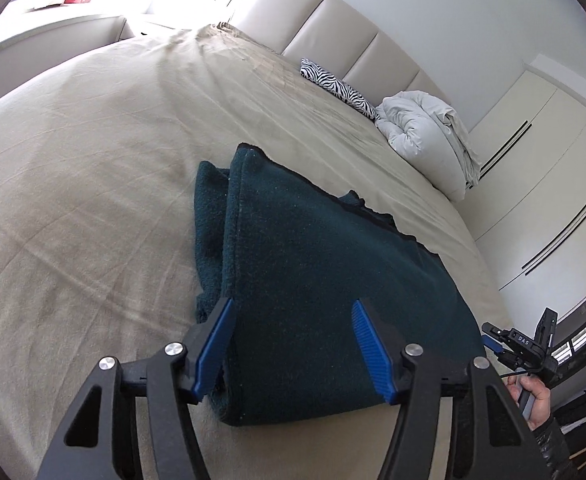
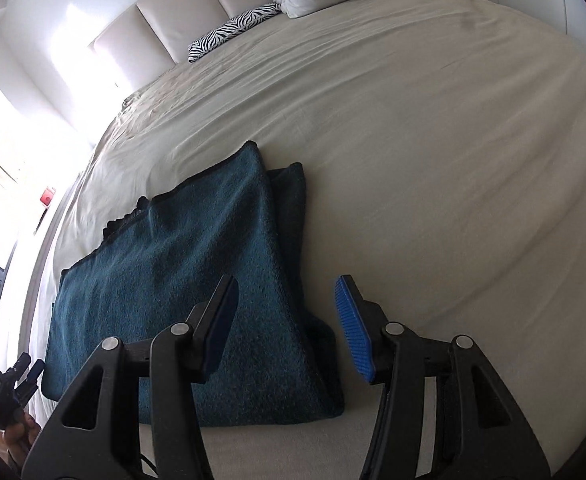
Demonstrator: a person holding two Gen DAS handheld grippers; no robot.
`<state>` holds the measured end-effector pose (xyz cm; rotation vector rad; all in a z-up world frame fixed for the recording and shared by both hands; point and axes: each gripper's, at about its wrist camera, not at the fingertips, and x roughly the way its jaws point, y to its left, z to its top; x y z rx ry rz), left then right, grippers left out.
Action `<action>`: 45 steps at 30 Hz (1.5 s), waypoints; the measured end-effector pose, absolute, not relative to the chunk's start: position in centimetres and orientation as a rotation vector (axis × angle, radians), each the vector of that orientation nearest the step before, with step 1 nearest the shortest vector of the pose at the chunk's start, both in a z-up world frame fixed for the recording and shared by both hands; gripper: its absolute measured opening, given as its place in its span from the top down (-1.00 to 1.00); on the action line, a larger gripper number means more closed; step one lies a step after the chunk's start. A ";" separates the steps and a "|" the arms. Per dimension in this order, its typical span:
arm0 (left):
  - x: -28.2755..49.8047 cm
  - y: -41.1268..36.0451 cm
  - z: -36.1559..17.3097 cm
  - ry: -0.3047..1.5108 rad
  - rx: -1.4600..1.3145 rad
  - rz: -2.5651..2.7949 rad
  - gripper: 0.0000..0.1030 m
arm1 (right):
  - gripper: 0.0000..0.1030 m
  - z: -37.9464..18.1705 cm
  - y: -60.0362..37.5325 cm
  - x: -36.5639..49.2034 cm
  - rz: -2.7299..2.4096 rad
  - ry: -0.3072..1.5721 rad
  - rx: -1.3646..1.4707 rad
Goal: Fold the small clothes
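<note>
A dark teal fleece cloth [image 1: 313,280] lies folded on the beige bed; it also shows in the right wrist view [image 2: 197,280]. My left gripper [image 1: 293,324] is open and empty, hovering over the cloth's near left folded edge. My right gripper [image 2: 289,300] is open and empty, above the cloth's near right edge, one finger over the cloth and one over the sheet. The right gripper also shows at the far right of the left wrist view [image 1: 489,338], and the left one at the lower left of the right wrist view [image 2: 29,370].
The beige bed sheet [image 1: 93,184] spreads wide around the cloth. A zebra-print pillow [image 1: 337,88] and a white bunched duvet [image 1: 425,132] lie by the padded headboard [image 1: 333,28]. White wardrobe doors [image 1: 541,168] stand beside the bed.
</note>
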<state>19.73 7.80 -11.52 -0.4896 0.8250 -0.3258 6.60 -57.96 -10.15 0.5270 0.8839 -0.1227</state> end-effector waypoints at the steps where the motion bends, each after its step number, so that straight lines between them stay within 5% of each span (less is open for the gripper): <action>1: 19.6 7.8 -11.7 0.830 -0.486 -0.321 -0.18 | 0.04 -10.3 -57.9 6.3 -0.120 0.887 0.525; 13: 18.6 8.0 -12.4 0.814 -0.419 -0.255 -0.16 | 0.04 -9.6 -56.8 5.1 -0.085 0.891 0.479; 15: 18.5 7.4 -12.5 0.822 -0.396 -0.266 0.09 | 0.04 -9.7 -56.8 5.1 -0.089 0.898 0.482; 19: 18.6 6.7 -12.9 0.837 -0.363 -0.264 0.22 | 0.05 -9.7 -56.9 4.8 -0.089 0.896 0.473; 23: 18.5 7.1 -13.6 0.850 -0.370 -0.247 0.54 | 0.07 -9.6 -56.8 4.3 -0.086 0.896 0.447; 27: 18.4 7.1 -13.5 0.842 -0.358 -0.240 0.64 | 0.32 -9.8 -57.0 4.2 -0.093 0.914 0.426; 31: 18.3 6.6 -13.4 0.836 -0.321 -0.234 0.79 | 0.35 -9.9 -56.9 4.2 -0.097 0.918 0.405; 36: 18.4 6.7 -13.5 0.836 -0.317 -0.223 0.85 | 0.87 -9.9 -56.7 4.4 -0.121 0.928 0.354; 45: 17.6 6.8 -12.8 0.813 -0.306 -0.214 0.87 | 0.91 -8.7 -56.5 3.0 -0.137 0.882 0.374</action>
